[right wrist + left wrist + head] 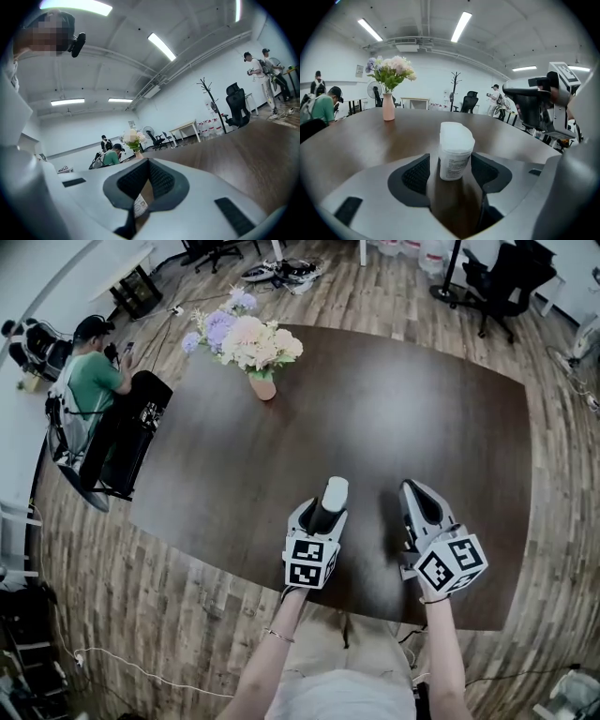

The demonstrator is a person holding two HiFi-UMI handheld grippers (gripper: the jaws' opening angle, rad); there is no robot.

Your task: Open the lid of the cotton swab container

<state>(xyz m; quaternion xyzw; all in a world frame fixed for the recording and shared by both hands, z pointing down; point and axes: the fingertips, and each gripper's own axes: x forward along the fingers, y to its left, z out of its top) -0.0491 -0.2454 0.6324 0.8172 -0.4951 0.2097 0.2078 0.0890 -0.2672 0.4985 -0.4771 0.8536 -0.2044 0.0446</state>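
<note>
Now, container position: the cotton swab container (pixel 453 152) stands on the bench (pixel 394 399), well apart from the flower vase (pixel 262 386), on my side of it and off to its right.
Left tongs: the left tongs (pixel 328 512) bracket the container body with jaws apart. A sliver of bench shows between one pad and the container wall, so I log it as cradled, not squeezed.
Why so (left): my reading is that the pads sit low on the body to steady it and leave the lid (pixel 455 133) clear above them.
Right tongs: the right tongs (pixel 149 162) have their jaws drawn together at the tips and carry nothing. A small white tag (pixel 139 206) shows low in the gap; I cannot tell what it belongs to.
Why so (right): they sit near the container, further to the vase's right. I take this as waiting for the lid work.
Long axis: vertical; the container is upright with its base on the bench.
Facing: lid end up and still seated on the body; printed label turned toward me, away from the vase.
</note>
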